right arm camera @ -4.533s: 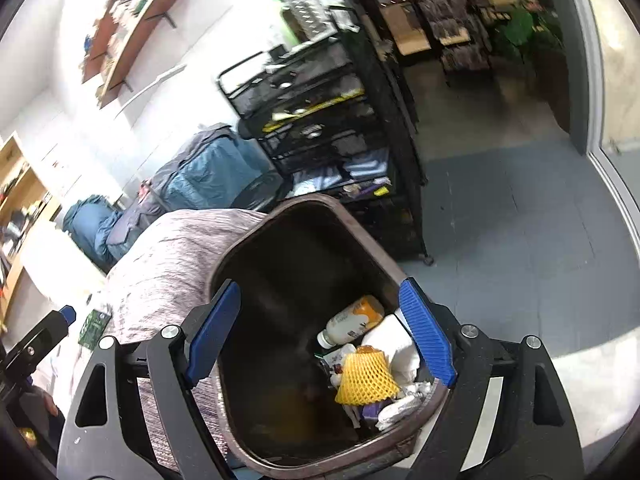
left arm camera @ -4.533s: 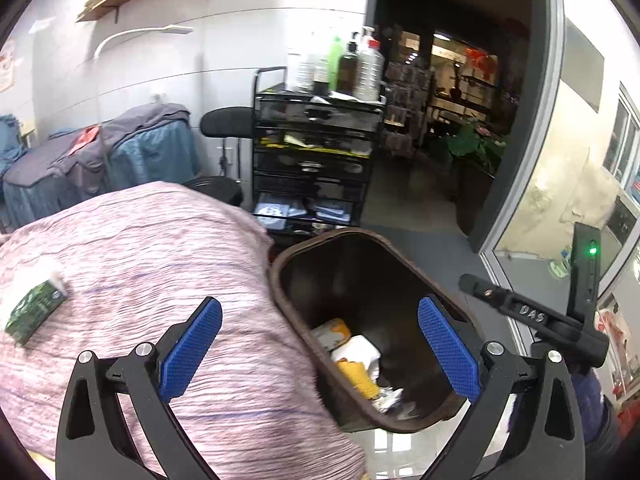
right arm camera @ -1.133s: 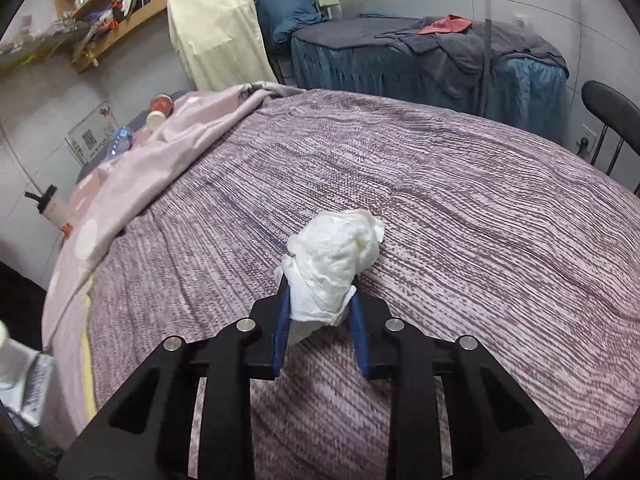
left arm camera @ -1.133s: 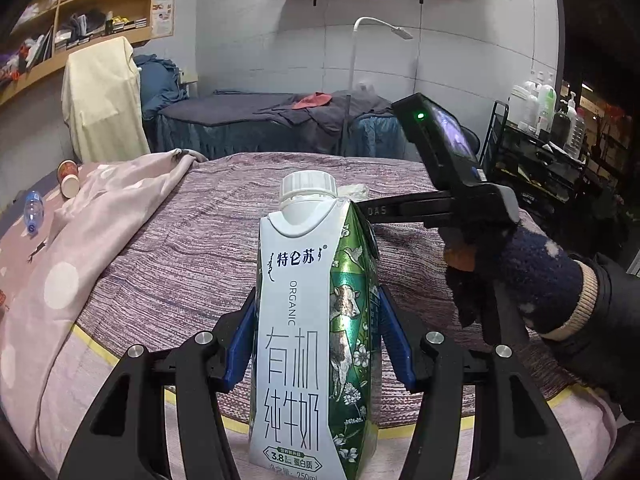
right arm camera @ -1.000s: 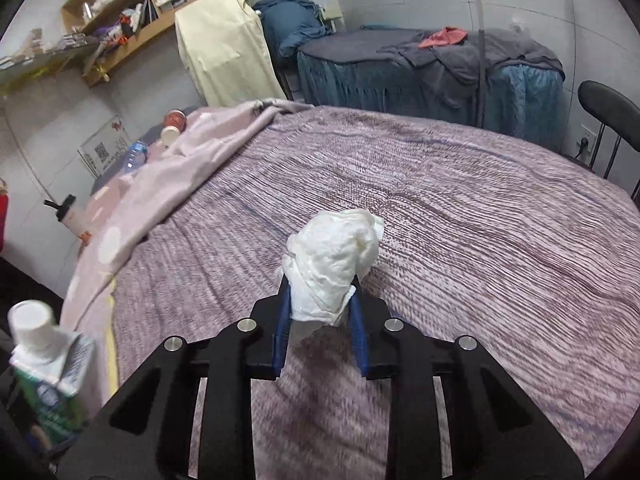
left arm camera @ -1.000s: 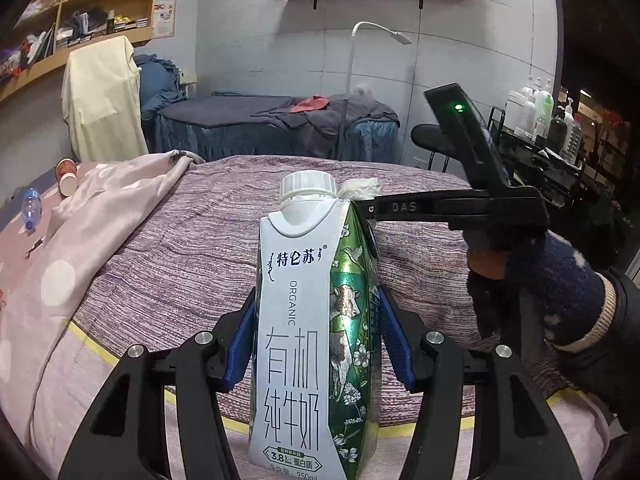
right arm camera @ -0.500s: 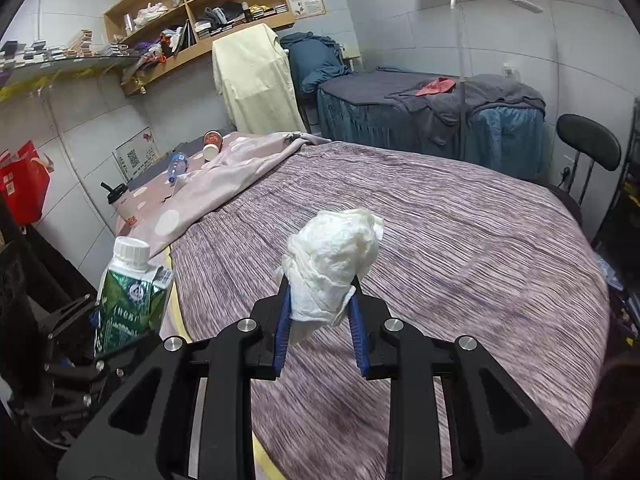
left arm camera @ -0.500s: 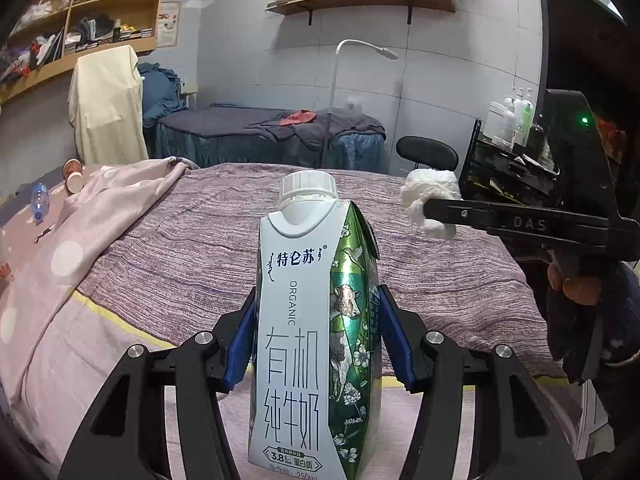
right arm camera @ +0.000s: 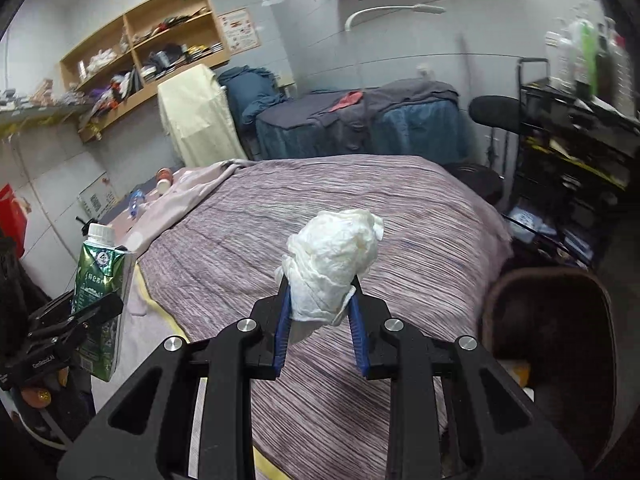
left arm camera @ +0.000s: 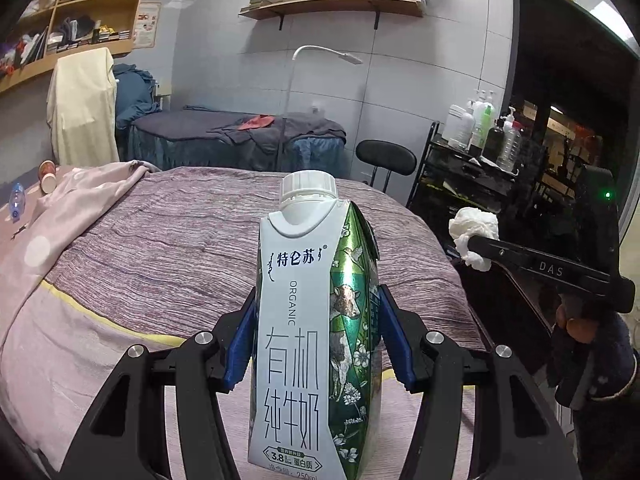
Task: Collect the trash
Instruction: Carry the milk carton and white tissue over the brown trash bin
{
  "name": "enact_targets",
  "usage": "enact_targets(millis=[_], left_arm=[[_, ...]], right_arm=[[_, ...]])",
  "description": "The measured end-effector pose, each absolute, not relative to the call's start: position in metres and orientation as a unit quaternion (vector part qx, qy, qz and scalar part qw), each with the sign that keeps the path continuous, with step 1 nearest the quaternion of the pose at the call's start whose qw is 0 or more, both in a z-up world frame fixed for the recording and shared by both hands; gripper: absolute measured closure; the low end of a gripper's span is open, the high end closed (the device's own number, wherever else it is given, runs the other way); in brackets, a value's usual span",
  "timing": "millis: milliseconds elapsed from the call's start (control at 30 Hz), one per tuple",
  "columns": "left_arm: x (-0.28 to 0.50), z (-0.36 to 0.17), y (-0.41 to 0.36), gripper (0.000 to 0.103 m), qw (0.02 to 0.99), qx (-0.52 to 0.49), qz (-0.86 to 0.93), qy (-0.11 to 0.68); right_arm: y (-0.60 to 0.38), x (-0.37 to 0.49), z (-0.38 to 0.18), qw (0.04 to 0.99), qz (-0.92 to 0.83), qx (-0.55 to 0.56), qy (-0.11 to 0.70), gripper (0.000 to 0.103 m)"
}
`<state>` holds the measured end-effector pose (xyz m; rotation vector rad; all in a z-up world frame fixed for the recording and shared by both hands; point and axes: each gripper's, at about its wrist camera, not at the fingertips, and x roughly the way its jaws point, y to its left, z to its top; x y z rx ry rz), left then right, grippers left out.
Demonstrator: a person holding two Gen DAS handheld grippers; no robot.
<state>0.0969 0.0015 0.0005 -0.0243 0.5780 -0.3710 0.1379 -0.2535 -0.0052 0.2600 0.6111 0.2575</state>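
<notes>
Right hand-held gripper (right arm camera: 319, 322) pinching tissue wad (right arm camera: 334, 266); brown trash bin (right arm camera: 546, 344) lower right, nearer. Left hand-held gripper (left arm camera: 316, 344) clamping upright milk carton (left arm camera: 314, 332).

Dim, cool indoor light; doorway (left arm camera: 568, 92) at far right dark. Right wrist view motion-blurred toward right. Fisheye bent edges, corners black.

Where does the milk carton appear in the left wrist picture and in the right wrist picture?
Left wrist view: the milk carton stands upright at lower centre, clamped in the left gripper.
Right wrist view: the same carton is at the left edge, held off the bed.
Shared landmark: the striped purple bedspread behind it.
</notes>
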Motion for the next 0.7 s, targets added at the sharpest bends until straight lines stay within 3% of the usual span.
enact_targets(millis=[700], left_arm=[[0.080,-0.011,-0.095,0.048,0.908,0.011,-0.290,0.301]], right_arm=[[-0.386,0.080,-0.057,0.928,-0.042,0.208,0.306,0.076]])
